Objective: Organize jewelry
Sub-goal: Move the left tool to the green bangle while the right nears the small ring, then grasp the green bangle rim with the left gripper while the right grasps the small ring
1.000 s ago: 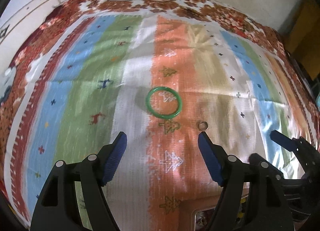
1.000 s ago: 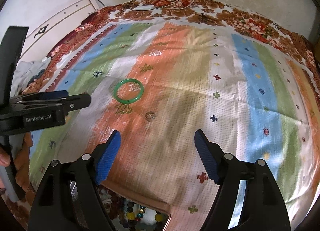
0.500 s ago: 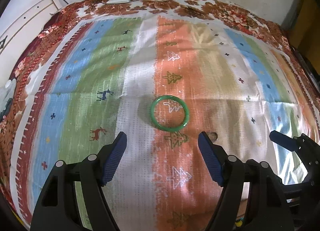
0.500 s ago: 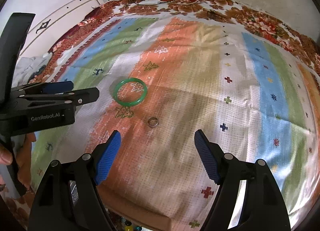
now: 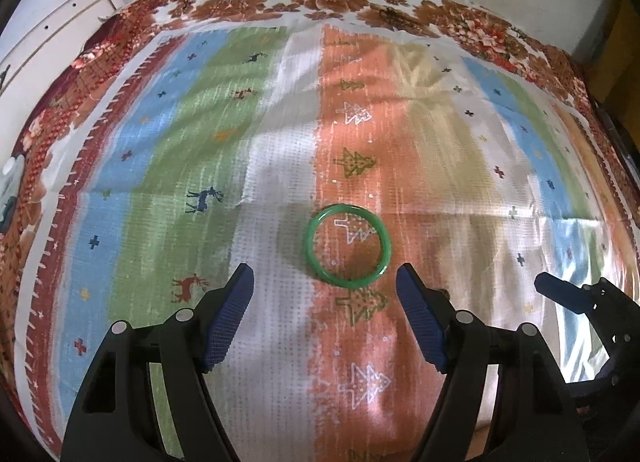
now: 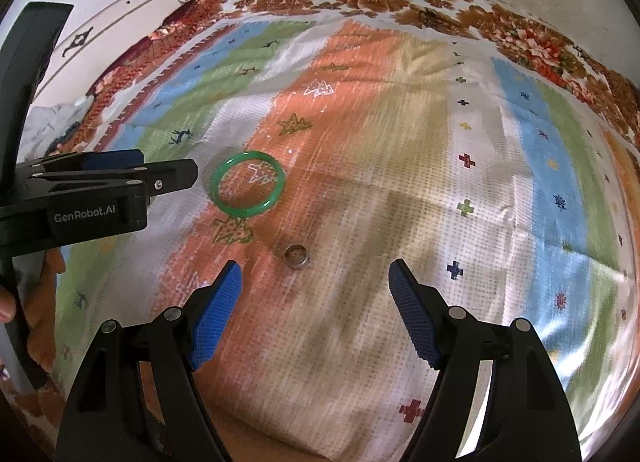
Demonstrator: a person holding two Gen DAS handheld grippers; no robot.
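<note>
From the left wrist, the left gripper stands open and empty just before the green bangle on the striped cloth; it should straddle one rim.

From the right wrist, the right gripper gapes empty near the small ring; centre it first.

Bangle: solid green. Small ring: dull metallic grey. Cloth: stripes of blue, green, white, orange and tan, printed with trees, deer and crosses; red-brown floral border. Gripper pads: blue, on black fingers.
</note>
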